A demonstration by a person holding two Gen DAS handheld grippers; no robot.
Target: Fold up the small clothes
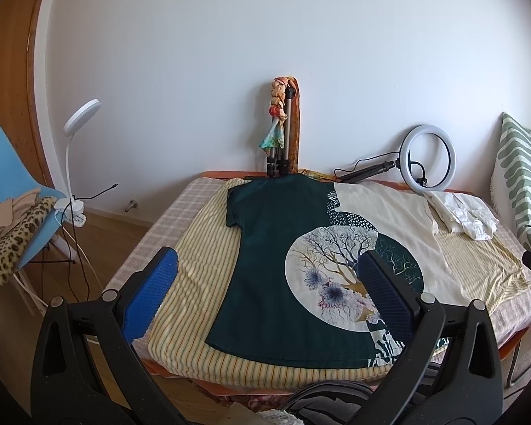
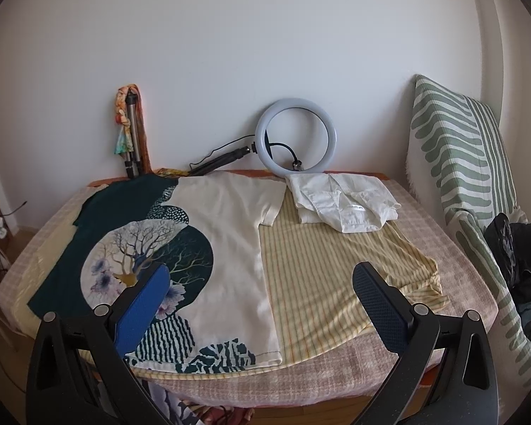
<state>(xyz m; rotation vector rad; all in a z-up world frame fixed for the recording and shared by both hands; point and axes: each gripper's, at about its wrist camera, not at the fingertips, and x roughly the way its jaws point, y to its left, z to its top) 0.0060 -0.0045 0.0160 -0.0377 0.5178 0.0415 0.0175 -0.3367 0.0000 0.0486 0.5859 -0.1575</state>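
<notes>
Bed (image 2: 442, 248) w/ flat tee (image 2: 226, 248) — chair (image 1: 7, 163) only left view.

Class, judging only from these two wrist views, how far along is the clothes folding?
Done: a white garment lies bunched at the far side of the bed, folded only roughly, if at all. In hand: nothing; the left gripper and right gripper are both open above the bed. Left: the green and cream T-shirt lies spread flat, unfolded, on a striped cloth.
</notes>
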